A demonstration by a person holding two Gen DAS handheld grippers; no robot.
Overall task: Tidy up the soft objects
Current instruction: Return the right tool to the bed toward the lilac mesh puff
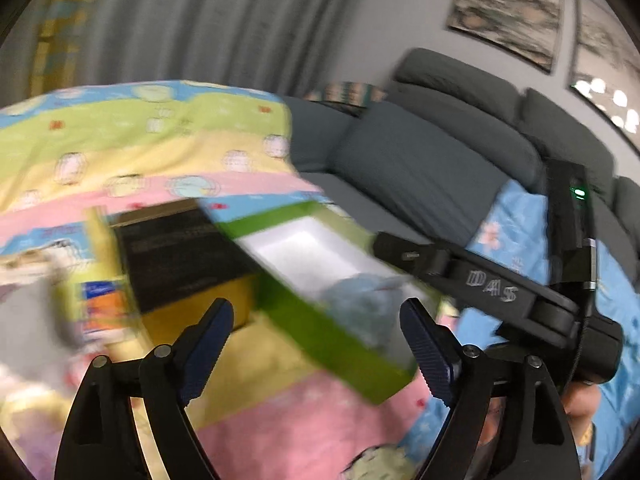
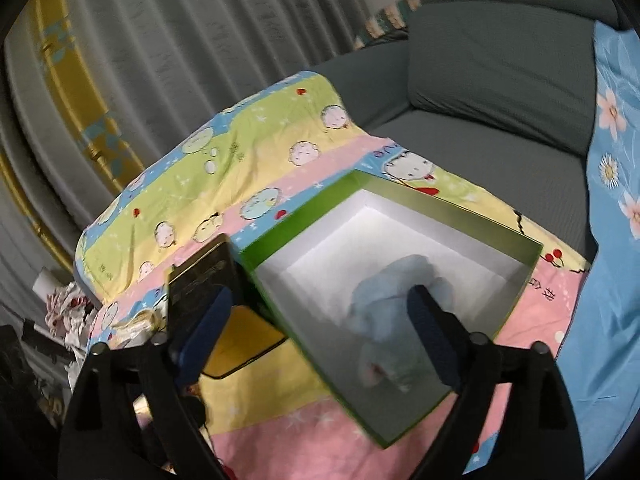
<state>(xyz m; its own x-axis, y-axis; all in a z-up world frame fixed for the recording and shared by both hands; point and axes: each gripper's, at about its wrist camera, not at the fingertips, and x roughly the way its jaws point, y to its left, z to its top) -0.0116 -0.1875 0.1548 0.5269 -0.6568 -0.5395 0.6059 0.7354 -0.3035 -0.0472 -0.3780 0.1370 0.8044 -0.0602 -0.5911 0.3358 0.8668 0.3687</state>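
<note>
Two handheld grippers, both with jaws spread wide and nothing between the pads, point down at a cartoon-print quilt point(image 2: 248, 168). Nearest, the right gripper point(image 2: 320, 332) hangs over a green box point(image 2: 280, 248) with a white inside. A pale blue soft toy point(image 2: 392, 292), blurred, lies on the box floor near its front corner. The left gripper point(image 1: 316, 352) sits just before the same box's green wall. Beside the box, on its left, stands a black and yellow box point(image 2: 200, 280). Beyond the quilt are a grey sofa point(image 2: 492, 60), a blue floral cloth point(image 2: 612, 152) and grey curtains point(image 2: 200, 20).
</note>
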